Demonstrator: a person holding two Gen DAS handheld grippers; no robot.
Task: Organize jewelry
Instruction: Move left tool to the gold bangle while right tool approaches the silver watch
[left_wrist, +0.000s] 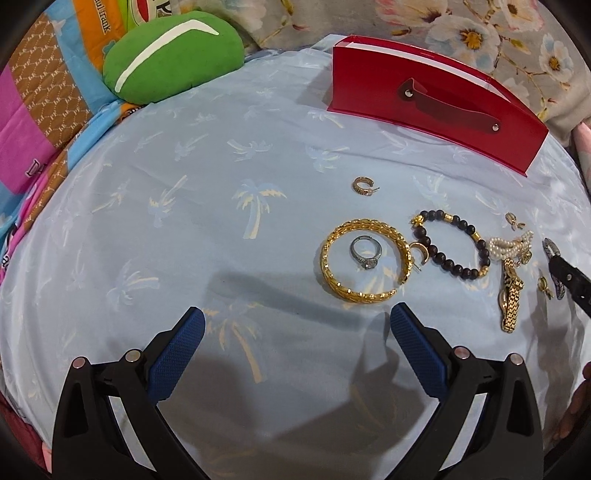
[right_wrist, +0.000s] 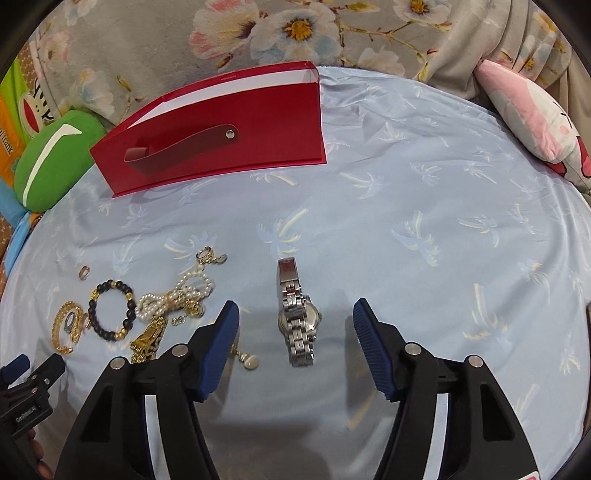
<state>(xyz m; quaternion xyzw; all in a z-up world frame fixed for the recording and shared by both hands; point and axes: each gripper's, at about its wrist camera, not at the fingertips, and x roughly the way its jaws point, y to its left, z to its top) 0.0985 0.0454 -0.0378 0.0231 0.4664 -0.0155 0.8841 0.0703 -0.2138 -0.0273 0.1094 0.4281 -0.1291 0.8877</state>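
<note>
1. Left gripper (left_wrist: 297, 325), black with blue ribbed pads: jaws spread wide, nothing between them, hovering over pale blue palm-print bedsheet (left_wrist: 166, 221).
2. Right gripper (right_wrist: 295, 317), same build: jaws parted, not touching anything; silver metal-link wristwatch (right_wrist: 298, 317) lying on the sheet in the gap between the pads, clear of both.
3. Jewelry seen from the left wrist: gold woven bangle (left_wrist: 365, 260) at 1 o'clock from the left gripper, silver ring with a stone (left_wrist: 364, 253) lying inside it.
4. Just beside the bangle at 3 o'clock: dark-bead bracelet with gold spacers (left_wrist: 452, 245); past it, white pearl strand (left_wrist: 513, 245) touching a gold-link watch (left_wrist: 511, 299).
5. Small gold hoop earring (left_wrist: 362, 184) alone at 12 o'clock from the bangle.
6. Red open box with a snap-fastened strap (left_wrist: 436, 110) standing at 12 o'clock from the jewelry, near the floral fabric.
7. Small pale earring pair (right_wrist: 245, 360) just beside the right gripper's left pad.
8. Green cushion with a white curved stripe (left_wrist: 173, 55) at 11 o'clock.
9. Writing: letters on the orange fabric behind the cushion, partly cut off, not legible with certainty.
</note>
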